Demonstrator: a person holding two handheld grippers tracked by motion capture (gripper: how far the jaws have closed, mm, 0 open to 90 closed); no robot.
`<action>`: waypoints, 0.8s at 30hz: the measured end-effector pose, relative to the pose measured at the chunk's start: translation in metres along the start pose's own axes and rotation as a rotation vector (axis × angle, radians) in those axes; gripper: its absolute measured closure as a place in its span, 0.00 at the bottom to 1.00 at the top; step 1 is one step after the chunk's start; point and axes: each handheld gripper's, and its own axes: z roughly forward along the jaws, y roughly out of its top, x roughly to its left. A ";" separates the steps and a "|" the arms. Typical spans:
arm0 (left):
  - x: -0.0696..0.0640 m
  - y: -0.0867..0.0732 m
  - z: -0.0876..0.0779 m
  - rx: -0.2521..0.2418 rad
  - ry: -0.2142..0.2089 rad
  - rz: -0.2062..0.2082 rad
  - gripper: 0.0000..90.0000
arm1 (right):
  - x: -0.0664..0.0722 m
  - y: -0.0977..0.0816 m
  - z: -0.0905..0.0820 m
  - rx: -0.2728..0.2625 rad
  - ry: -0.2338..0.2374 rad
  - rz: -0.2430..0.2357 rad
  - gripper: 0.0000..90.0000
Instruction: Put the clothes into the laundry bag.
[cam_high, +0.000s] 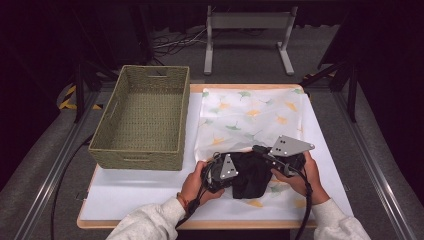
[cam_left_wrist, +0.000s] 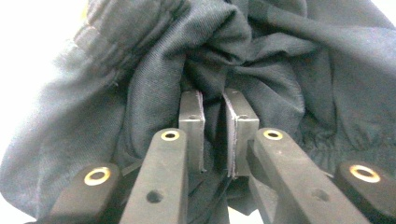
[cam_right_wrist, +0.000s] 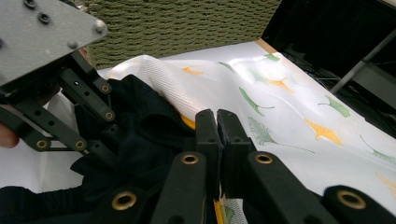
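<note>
Left gripper clamped on a fold of black garment bunched between its jaws; right gripper pressed together (cloth edge just beyond).

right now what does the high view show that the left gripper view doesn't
High view alone: the woven basket, the leaf-print cloth spread on the white table, both hands, and the right gripper.

Left gripper view alone: a close look along the left gripper, whose jaws stand nearly shut with a fold of fabric between them.

Both: the black garment, bunched up.
</note>
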 end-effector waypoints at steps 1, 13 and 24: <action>0.000 0.001 0.001 0.000 0.002 0.000 0.90 | 0.000 0.000 0.000 0.000 0.000 0.000 0.98; 0.001 0.010 0.000 0.026 -0.007 -0.009 0.92 | 0.000 0.000 0.001 0.006 0.002 -0.001 0.98; -0.002 0.011 -0.026 -0.042 -0.075 -0.020 0.78 | 0.000 0.000 -0.001 0.004 -0.003 0.001 0.98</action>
